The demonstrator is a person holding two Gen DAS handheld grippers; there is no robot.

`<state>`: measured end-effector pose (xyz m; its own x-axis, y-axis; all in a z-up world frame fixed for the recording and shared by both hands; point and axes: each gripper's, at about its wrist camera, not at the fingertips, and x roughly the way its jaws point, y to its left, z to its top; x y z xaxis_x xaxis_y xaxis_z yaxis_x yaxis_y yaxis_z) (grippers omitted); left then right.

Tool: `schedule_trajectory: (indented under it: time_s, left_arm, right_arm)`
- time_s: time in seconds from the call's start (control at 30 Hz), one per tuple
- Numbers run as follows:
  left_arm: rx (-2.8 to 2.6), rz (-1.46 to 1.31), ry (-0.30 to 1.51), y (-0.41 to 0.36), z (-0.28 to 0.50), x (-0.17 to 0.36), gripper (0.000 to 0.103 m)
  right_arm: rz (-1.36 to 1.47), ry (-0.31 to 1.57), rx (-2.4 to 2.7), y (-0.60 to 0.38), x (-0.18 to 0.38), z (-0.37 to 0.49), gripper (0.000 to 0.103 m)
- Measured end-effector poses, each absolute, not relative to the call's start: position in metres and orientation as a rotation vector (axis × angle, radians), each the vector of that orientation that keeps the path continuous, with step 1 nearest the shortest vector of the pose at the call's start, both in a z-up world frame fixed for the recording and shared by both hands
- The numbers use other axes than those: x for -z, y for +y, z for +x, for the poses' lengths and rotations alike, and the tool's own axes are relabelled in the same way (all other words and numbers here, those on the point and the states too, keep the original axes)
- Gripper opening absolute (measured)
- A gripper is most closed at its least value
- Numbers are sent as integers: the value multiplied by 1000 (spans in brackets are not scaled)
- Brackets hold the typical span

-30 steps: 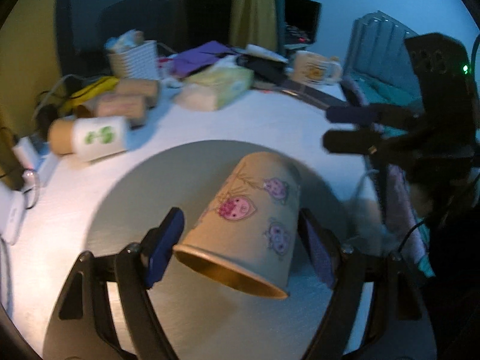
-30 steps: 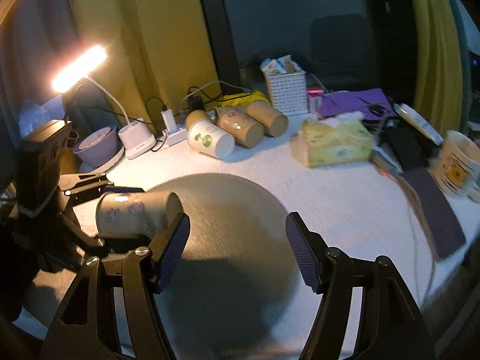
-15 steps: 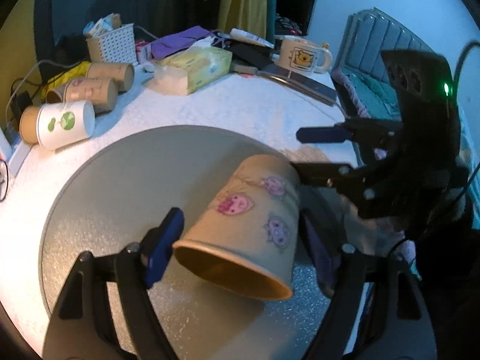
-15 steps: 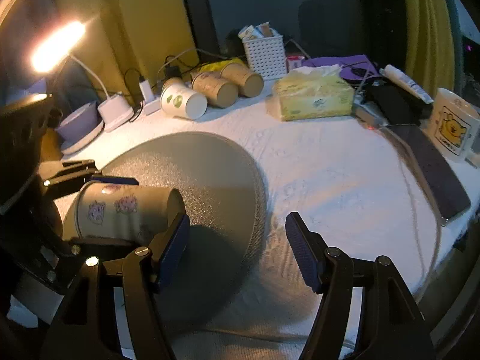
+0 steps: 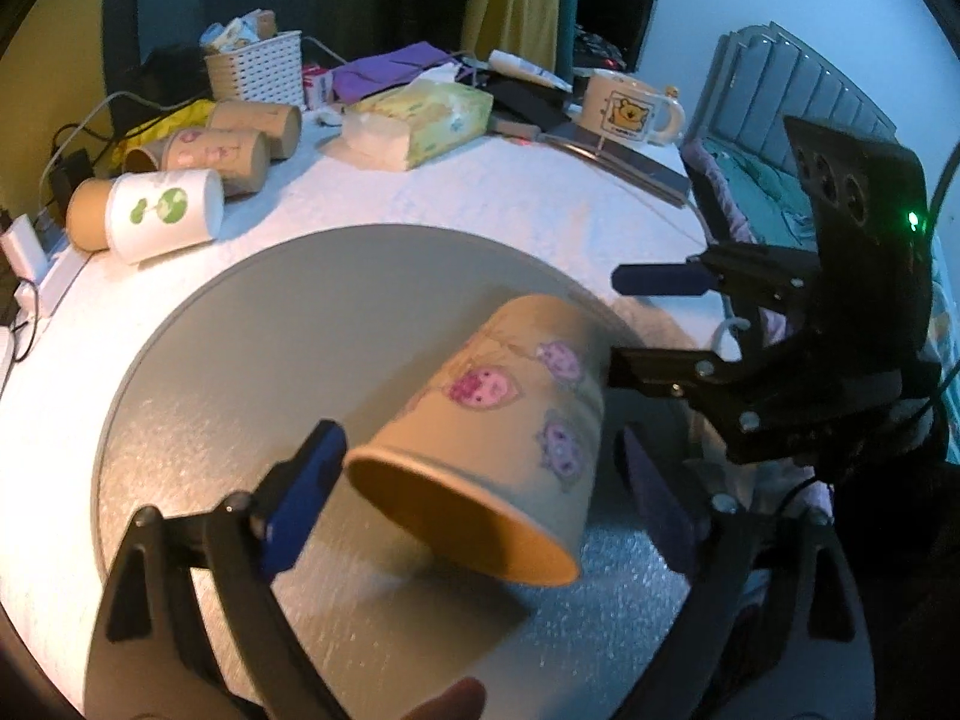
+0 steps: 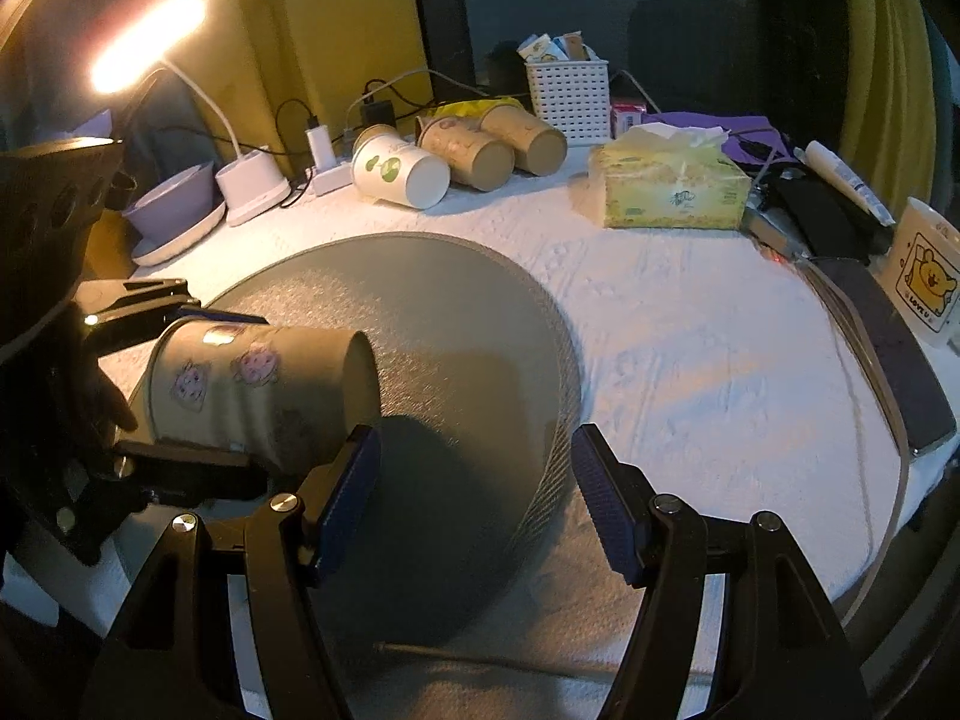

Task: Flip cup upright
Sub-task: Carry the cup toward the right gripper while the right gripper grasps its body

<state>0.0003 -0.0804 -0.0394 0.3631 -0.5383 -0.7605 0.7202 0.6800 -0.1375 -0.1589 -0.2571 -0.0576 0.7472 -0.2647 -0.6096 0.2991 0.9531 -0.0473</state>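
A tan paper cup [image 5: 498,426] with pink and purple cartoon prints is held between the pads of my left gripper [image 5: 480,480]. It lies tilted, mouth toward the camera, base pointing away, above the round grey mat [image 5: 300,330]. The cup also shows in the right wrist view [image 6: 258,384], sideways above the mat's left part [image 6: 450,312]. My right gripper [image 6: 474,492] is open and empty, just right of the cup's base. In the left wrist view it [image 5: 654,318] stands open behind the cup.
Three paper cups [image 6: 456,162] lie on their sides at the back of the white table. A tissue box [image 6: 672,186], white basket [image 6: 567,99], bear mug [image 6: 927,276], phone [image 6: 882,354], lamp [image 6: 150,42] and bowl [image 6: 174,210] ring the mat.
My left gripper has carried the cup toward the mat's near edge. My right gripper has come close to the cup's base and stayed open.
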Motion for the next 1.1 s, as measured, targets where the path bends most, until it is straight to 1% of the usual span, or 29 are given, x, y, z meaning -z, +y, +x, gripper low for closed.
schedule_trajectory:
  time_s: [0.47, 0.7, 0.9, 1.1]
  left_arm:
    - [661, 176, 880, -18, -29, 38, 92]
    - [599, 94, 859, 8, -45, 39, 92]
    - [559, 60, 788, 13, -64, 32, 92]
    - [541, -7, 735, 25, -64, 33, 92]
  right_arm:
    - [-56, 700, 274, -217, 57, -172, 70]
    - [-159, 721, 219, -198, 37, -183, 70]
    - [-271, 781, 105, -174, 29, -158, 70]
    - [-418, 861, 24, -160, 28, -118, 70]
